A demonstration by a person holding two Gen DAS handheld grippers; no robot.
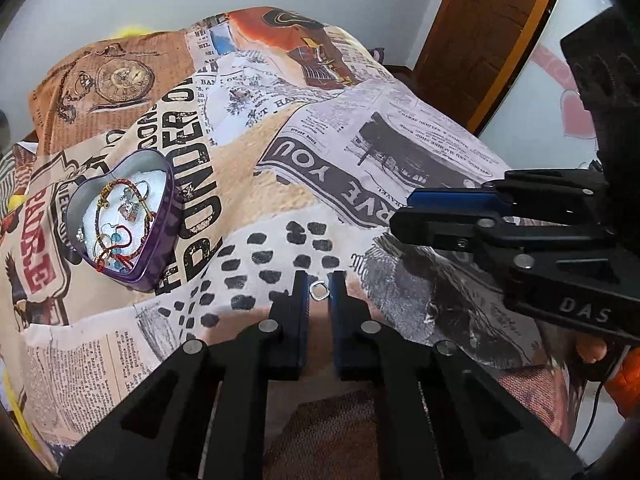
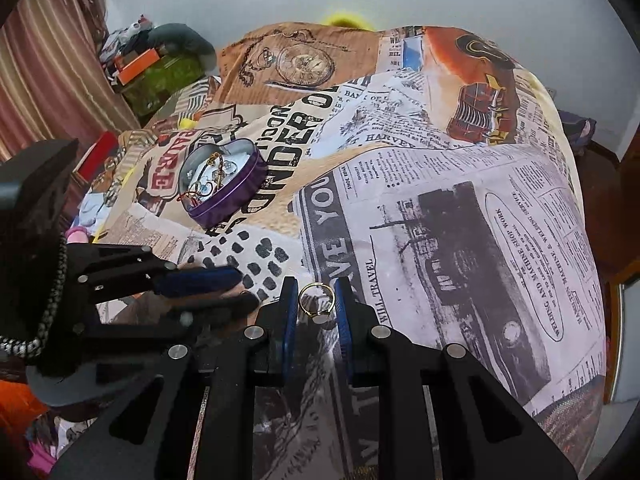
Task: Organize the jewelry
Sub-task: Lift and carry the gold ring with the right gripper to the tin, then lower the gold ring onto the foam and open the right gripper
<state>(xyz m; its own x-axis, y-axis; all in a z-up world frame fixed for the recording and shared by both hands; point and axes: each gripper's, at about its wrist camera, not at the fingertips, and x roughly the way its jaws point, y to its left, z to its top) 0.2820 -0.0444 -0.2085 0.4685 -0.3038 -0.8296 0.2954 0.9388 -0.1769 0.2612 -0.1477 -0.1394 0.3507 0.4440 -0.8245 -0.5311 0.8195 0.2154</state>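
Left wrist view shows my left gripper (image 1: 319, 292) low over the printed bedspread (image 1: 400, 160), its fingers parted with a small silver ring (image 1: 319, 291) lying between the tips; I cannot tell whether the pads touch it, so I call them open around it, not gripping. Far to the left sits the purple heart-shaped tin (image 1: 124, 224), lid off, already holding bracelets and earrings on white padding. I judge that is where loose pieces belong.

On the right wrist view, my right gripper (image 2: 317, 300) is also spread, with a gold ring (image 2: 316, 299) standing in the gap just at the fingertips. It looks framed for a pinch, not yet clamped. The tin (image 2: 224, 184) lies far and to the left of this ring too.

Both grippers sit near each other, each lined up on its own ring, which I read as readying two picks. The soft cloth may let a thin ring slip under the pads as they close.
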